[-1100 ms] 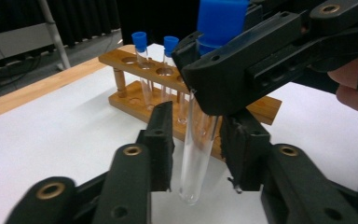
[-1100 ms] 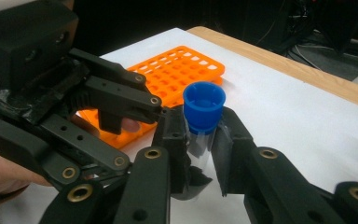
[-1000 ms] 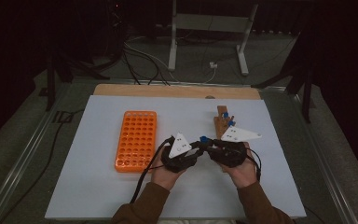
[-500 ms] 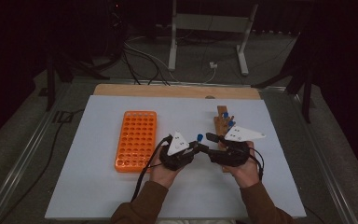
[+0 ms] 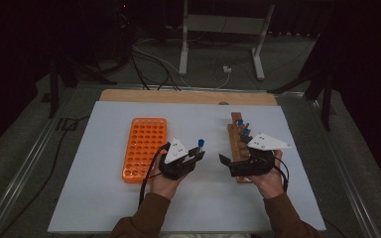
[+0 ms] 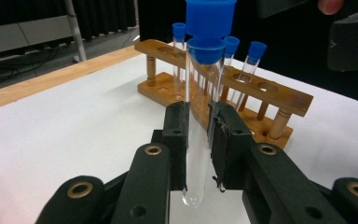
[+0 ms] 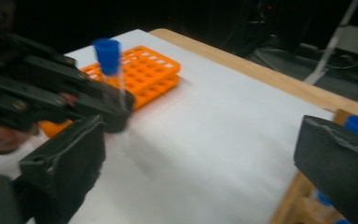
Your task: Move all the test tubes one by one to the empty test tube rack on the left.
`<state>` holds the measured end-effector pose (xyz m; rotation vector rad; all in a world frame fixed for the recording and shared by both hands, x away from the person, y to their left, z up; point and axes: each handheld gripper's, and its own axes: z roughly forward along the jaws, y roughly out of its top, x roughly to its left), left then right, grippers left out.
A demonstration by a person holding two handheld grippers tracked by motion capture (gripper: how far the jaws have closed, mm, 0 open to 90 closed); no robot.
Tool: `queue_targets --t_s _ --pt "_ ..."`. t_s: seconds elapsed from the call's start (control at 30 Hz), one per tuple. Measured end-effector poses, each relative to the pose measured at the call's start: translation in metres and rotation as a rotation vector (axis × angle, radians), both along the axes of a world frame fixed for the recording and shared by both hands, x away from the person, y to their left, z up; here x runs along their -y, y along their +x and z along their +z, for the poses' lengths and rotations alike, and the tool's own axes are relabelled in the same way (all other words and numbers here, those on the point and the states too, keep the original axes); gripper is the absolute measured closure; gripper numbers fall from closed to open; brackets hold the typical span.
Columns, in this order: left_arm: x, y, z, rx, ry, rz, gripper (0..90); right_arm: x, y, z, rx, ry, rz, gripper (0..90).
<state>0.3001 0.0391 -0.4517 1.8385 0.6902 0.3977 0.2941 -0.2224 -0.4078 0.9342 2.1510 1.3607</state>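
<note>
in the high view, a clear glass test tube with a blue cap (image 5: pixel 200 145) is seen held by the left gripper (image 5: pixel 194 155). the tube stands almost upright, with its blue cap at the top. it is held up above the white table top (image 5: pixel 104 198), between the orange plastic rack full of little holes (image 5: pixel 145 148) and the brown wooden rack (image 5: pixel 238 144).

in the left gripper view, the two black jaws are seen clenched on the clear glass test tube (image 6: pixel 200 116), one on each side of it, about halfway down. the round bottom of the tube hangs free below the jaws. behind it, the brown wooden rack (image 6: pixel 270 93) is seen on the table, with more blue-capped tubes (image 6: pixel 254 63) standing in it.

in the high view, the right gripper (image 5: pixel 225 161) is seen just beside the wooden rack, near its closer end. it is apart from the left gripper. in the right gripper view, its two black jaws are seen spread wide, with nothing held between them. the left gripper (image 7: pixel 116 112) and its tube are seen across from it, with the orange plastic rack (image 7: pixel 144 74) lying behind them.

the two hands (image 5: pixel 166 181) are seen coming in from the bottom, in brown sleeves (image 5: pixel 139 223).
</note>
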Motion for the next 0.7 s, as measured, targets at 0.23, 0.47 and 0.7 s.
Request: queue_targets --t_s 0.23,0.47,0.7 --pt "-0.014 -0.003 0.002 0.008 -0.011 0.026 78.3 0.016 0.0 0.0 0.017 0.01 -0.059 0.0" --pt "-0.036 -0.006 0.002 0.018 -0.028 0.073 78.2 0.037 -0.001 -0.003 0.023 0.018 -0.115 0.0" --pt "-0.055 -0.009 0.002 0.027 -0.037 0.109 78.2 0.057 -0.004 -0.009 0.016 0.039 -0.158 0.0"
